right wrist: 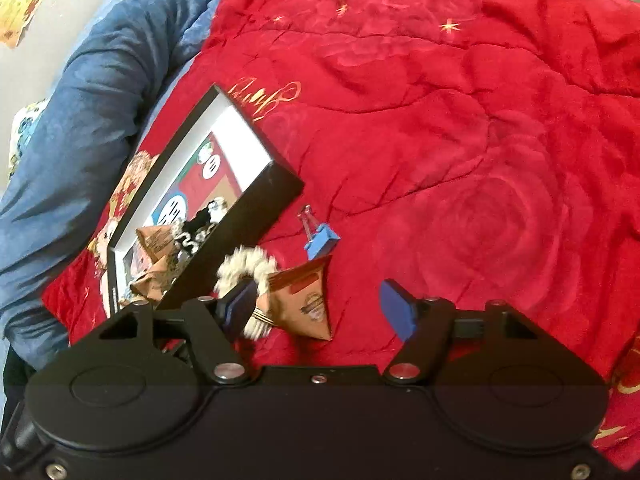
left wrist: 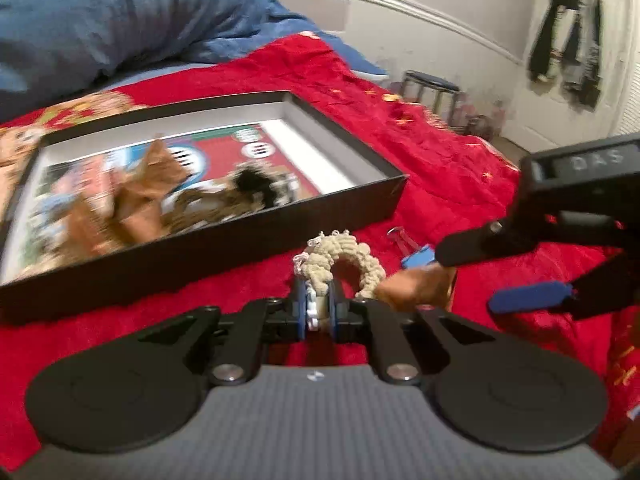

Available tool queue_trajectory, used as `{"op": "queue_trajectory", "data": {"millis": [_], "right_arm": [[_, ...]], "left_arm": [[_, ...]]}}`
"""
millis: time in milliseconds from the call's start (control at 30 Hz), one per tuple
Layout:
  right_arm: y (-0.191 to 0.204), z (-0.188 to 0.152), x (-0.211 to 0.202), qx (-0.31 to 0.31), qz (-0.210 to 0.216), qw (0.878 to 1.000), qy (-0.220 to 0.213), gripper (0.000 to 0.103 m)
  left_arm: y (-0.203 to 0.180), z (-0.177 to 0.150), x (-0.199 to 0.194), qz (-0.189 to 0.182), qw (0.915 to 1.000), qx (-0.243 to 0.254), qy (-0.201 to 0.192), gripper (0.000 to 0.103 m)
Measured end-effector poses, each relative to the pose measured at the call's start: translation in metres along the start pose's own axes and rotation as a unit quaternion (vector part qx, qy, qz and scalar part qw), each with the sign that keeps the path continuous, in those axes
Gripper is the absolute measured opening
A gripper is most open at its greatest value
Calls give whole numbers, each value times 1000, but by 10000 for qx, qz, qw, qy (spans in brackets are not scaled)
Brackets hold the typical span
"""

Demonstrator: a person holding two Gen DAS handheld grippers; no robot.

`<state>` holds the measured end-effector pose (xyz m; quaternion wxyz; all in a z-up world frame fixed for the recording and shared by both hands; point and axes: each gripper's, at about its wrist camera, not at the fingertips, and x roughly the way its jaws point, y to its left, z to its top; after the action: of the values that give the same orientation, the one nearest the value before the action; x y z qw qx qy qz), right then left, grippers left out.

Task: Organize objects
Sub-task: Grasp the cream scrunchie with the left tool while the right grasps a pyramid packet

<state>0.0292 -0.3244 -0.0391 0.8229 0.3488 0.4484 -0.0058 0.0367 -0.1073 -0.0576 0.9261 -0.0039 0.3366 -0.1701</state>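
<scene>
My left gripper [left wrist: 318,312] is shut on a beige knitted scrunchie [left wrist: 344,258], just in front of the black shallow box [left wrist: 240,236]. The scrunchie also shows in the right wrist view [right wrist: 248,264], blurred. The box [right wrist: 260,204] holds brown triangular packets [left wrist: 140,200] and a black-and-white scrunchie [left wrist: 256,188] on a printed sheet. My right gripper [right wrist: 320,308] is open, its fingers on either side of a brown triangular packet [right wrist: 308,300] lying on the red blanket. In the left wrist view the right gripper [left wrist: 496,276] comes in from the right, over that packet [left wrist: 416,284]. A blue binder clip [right wrist: 320,236] lies beyond it.
The red blanket [right wrist: 460,140] covers the bed. A blue duvet [left wrist: 100,20] is bunched behind the box. A stool [left wrist: 430,84] and a white door [left wrist: 572,60] with dark clothes hanging on it are past the bed.
</scene>
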Motion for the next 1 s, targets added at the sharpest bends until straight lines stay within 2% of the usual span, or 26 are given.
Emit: {"op": "queue_trajectory", "data": {"millis": [100, 267, 400, 467, 600, 800, 1000], "right_arm": [[9, -4, 4, -249, -4, 9996, 89, 68], [22, -11, 12, -601, -83, 9980, 200, 68], [29, -14, 18, -809, -288, 9962, 173, 63], [37, -17, 23, -1026, -399, 9938, 162, 62], [54, -22, 36, -1538, -778, 9849, 168, 52], [78, -38, 44, -2327, -1281, 9641, 2, 45], [83, -39, 41, -2335, -1337, 9631, -37, 42]], "left_arm": [[0, -12, -30, 296, 9994, -142, 85, 14], [5, -32, -72, 952, 9942, -499, -86, 14], [11, -33, -77, 1249, 9909, -468, -204, 14], [12, -30, -75, 1254, 9906, -514, -182, 14], [8, -25, -66, 1313, 9906, -357, -162, 14], [8, -31, -56, 1268, 9906, -479, 188, 14], [7, -32, -60, 1249, 9907, -485, 249, 14]]}}
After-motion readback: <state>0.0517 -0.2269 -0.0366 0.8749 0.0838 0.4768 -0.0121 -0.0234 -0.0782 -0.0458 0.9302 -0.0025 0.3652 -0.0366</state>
